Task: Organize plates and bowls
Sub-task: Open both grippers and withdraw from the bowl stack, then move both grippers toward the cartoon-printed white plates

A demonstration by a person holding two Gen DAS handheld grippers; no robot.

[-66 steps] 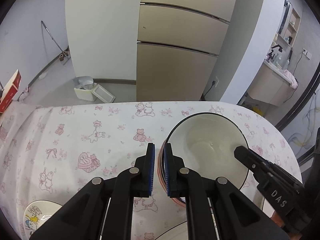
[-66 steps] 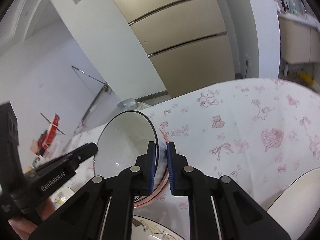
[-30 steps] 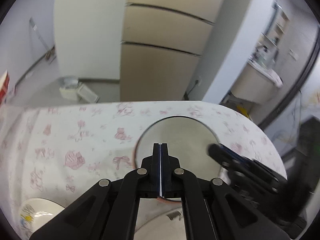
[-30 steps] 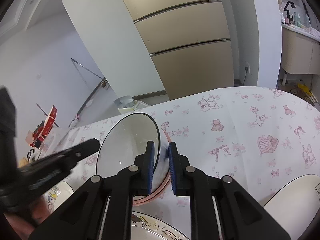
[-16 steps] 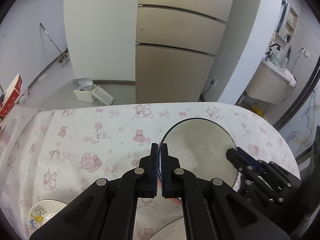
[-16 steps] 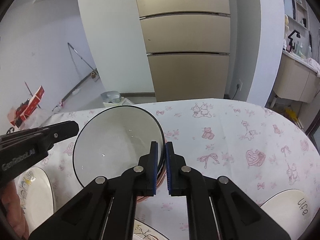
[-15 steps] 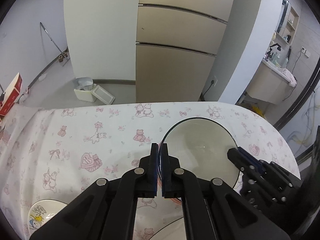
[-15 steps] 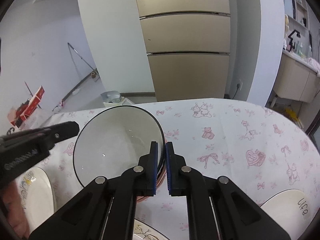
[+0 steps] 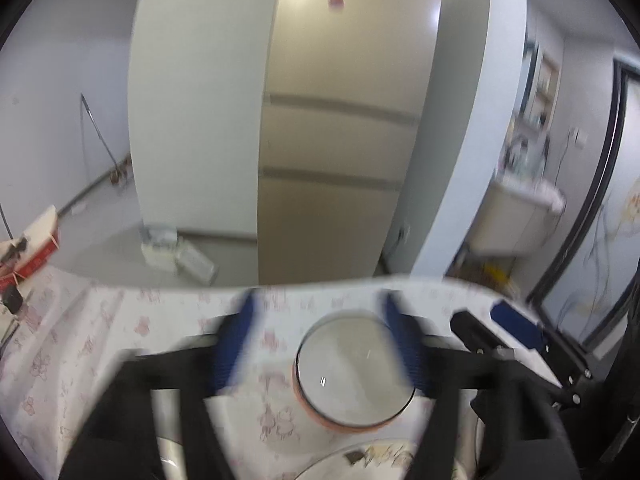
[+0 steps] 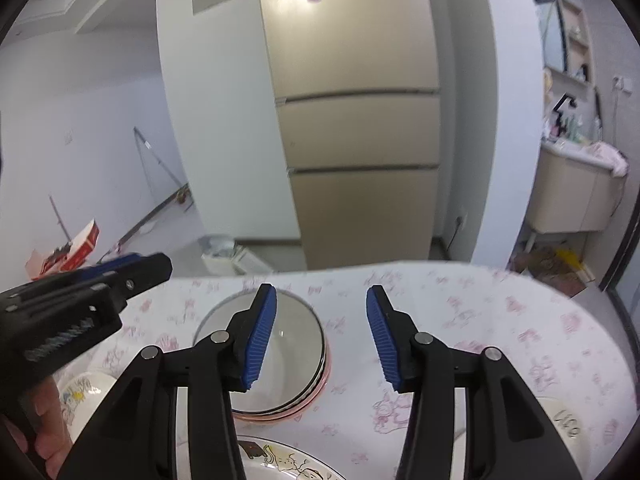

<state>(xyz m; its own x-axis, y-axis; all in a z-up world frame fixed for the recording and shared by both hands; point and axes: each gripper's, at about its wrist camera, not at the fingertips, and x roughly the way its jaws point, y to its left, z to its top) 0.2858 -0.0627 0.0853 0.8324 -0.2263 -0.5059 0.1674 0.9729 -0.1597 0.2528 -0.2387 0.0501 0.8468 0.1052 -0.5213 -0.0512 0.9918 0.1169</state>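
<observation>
A white bowl with a dark rim [image 9: 352, 376] [image 10: 292, 344] sits nested on a stack of bowls, the lowest pink-rimmed, on the table. My left gripper [image 9: 318, 344] is blurred and hangs above the stack; its jaws are opening, the blue pads [image 9: 236, 344] are wide apart and hold nothing. My right gripper [image 10: 320, 336] is raised over the stack's right edge, its jaws also opening, with only the tablecloth and the bowl rim showing below the gap. Each view shows the other gripper at its side.
The table has a white cloth with pink prints [image 10: 500, 320]. A cartoon plate [image 10: 280, 460] lies at the near edge, another plate [image 10: 84, 396] at the left by a person's hand [image 10: 44, 420], and a lettered white plate [image 10: 568, 420] at the right. Beyond the table stands a beige fridge [image 10: 360, 140].
Both grippers were shut on the bowl's rim, one on each side. Both have let go, opened and risen, and the bowl now rests in the stack.
</observation>
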